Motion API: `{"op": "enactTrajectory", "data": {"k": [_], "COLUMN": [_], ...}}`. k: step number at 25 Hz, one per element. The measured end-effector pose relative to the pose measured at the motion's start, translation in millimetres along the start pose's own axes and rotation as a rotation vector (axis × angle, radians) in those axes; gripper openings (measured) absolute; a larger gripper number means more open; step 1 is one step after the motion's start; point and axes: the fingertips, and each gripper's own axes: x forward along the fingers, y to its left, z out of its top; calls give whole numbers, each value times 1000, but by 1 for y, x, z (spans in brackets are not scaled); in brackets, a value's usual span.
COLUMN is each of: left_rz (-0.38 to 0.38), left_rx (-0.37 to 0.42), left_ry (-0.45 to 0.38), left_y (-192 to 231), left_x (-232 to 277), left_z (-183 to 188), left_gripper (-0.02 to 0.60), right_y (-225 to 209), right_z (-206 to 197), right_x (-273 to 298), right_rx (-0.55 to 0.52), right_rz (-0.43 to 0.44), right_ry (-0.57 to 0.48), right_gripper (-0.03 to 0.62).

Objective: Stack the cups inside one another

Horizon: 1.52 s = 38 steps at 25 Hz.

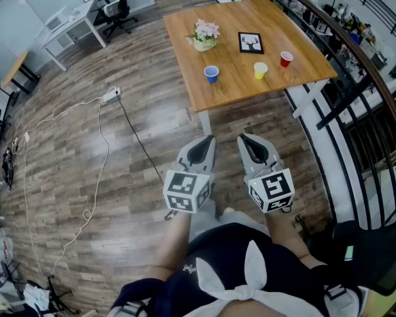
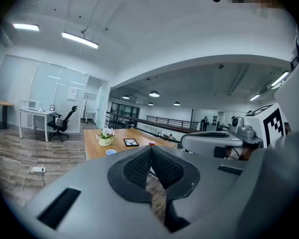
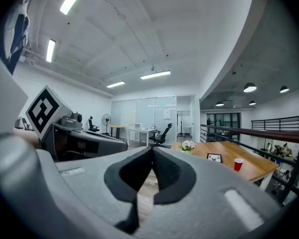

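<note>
Wooden table [image 1: 232, 88]: head view alone shows yellow cup [image 1: 260, 70].

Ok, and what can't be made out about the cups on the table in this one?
- Yellow cup: in neither gripper view, probably behind the left gripper and right gripper bodies.
- Blue cup: left gripper view shows only its rim over that gripper's body; missing from the right gripper view.
- Cup contents: head view, too small.
- Framed picture: its image is too small in every view.
</note>
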Motion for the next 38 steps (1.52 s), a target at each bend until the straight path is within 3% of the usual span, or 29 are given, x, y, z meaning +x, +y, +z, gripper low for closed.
{"op": "enactTrajectory", "data": {"k": [8, 17, 23, 25, 29, 38], "left_rz": [0, 3, 10, 15, 22, 24], "left_rx": [10, -5, -5, -6, -20, -42], "left_ry": [33, 70, 68, 74, 65, 70], "left_y": [-30, -19, 15, 33, 70, 154], "left_x": [-2, 29, 70, 88, 126, 201], "left_z": [-18, -32, -28, -24, -6, 17], "left_gripper": [18, 18, 18, 18, 18, 18], "right_y": [-8, -28, -54, -65, -86, -125], "right_z": [-17, -35, -36, -37, -33, -33], "right_x": [-26, -4, 43, 66, 114, 222], "right_rx": [25, 37, 36, 34, 13, 0], "right_rz": [-2, 3, 17, 25, 38, 63], "right_ry": [11, 33, 46, 55, 69, 120], "right_gripper": [-2, -2, 0, 49, 64, 176]}}
